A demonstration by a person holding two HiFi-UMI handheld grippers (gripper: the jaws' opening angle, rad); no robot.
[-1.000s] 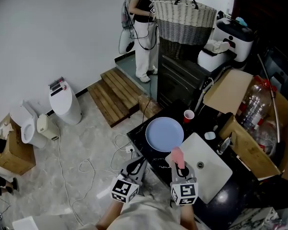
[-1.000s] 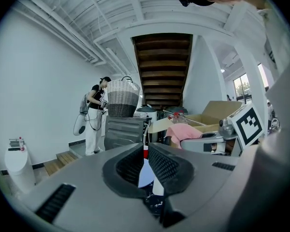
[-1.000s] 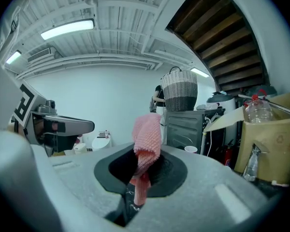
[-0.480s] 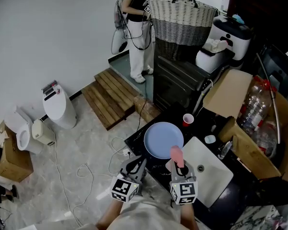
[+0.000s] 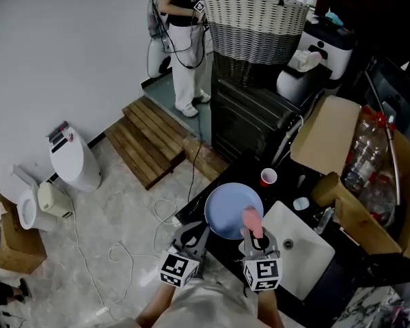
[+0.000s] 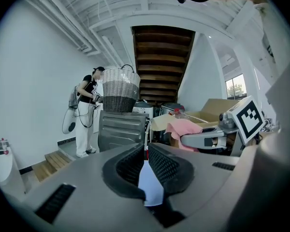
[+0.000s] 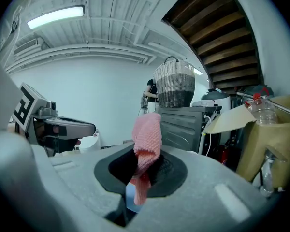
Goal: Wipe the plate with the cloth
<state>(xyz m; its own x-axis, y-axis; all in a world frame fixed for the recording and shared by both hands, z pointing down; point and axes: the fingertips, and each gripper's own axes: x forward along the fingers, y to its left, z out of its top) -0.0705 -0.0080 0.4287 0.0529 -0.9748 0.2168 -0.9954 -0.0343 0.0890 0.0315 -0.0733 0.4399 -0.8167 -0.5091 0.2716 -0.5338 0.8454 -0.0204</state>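
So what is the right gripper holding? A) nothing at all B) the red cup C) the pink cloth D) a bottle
C: in the right gripper view, the right gripper has its jaws shut on the pink cloth, which sticks up between them. The left gripper pinches the rim of the blue plate.

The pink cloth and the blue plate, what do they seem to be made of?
The cloth looks like a soft knitted or microfibre fabric: pink, with a fine bumpy texture, and it folds limply. The plate is pale blue, smooth and even in colour; plastic or glazed ceramic, I cannot tell which.
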